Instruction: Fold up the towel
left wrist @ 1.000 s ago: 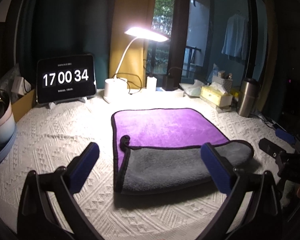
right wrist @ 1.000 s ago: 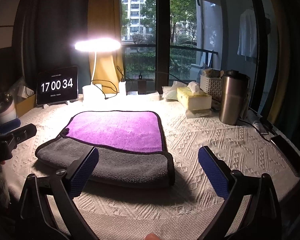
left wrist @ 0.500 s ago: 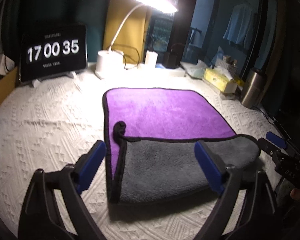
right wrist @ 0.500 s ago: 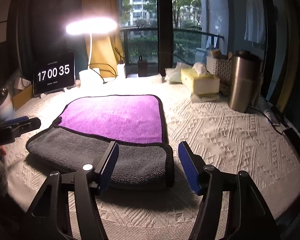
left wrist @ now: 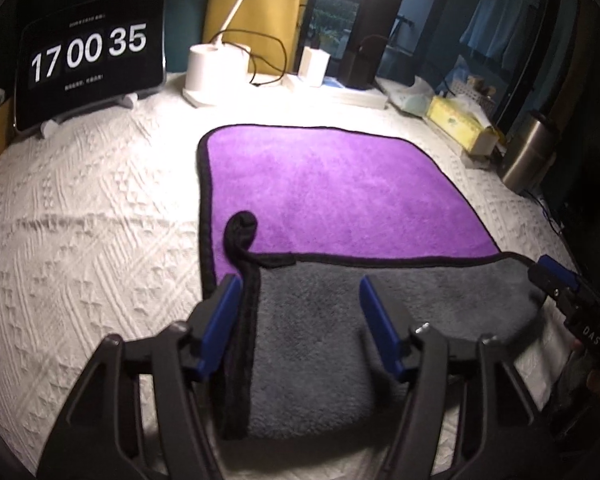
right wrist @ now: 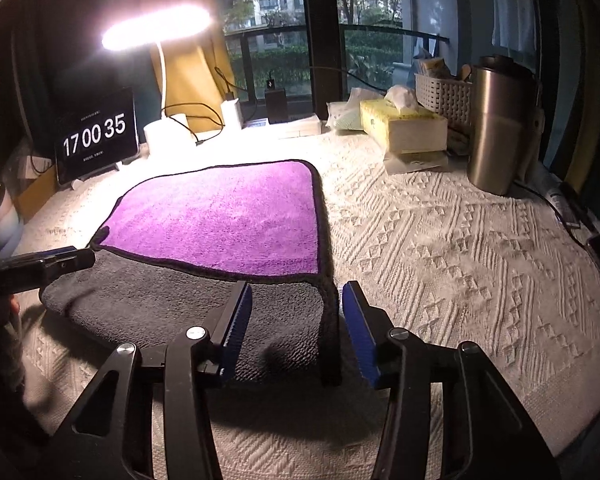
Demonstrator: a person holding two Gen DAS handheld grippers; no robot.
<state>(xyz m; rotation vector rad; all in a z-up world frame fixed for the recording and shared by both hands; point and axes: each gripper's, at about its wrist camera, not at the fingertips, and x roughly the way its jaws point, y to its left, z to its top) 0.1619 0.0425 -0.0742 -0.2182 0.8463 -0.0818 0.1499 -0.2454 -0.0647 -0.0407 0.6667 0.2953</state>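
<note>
A purple towel with a black hem lies flat on the white bedspread, its near part folded over so the grey underside shows. It also shows in the right wrist view. My left gripper is open, low over the towel's near left corner, its fingers either side of the hem. My right gripper is open, low over the near right corner, straddling the hem there. Each gripper appears at the edge of the other's view.
A clock tablet and lamp base stand at the back. A yellow tissue box, a basket and a steel tumbler stand at the right. White textured bedspread surrounds the towel.
Both grippers have moved forward and down onto the towel's near corners. Both pairs of fingers have narrowed from wide open to partly open.
</note>
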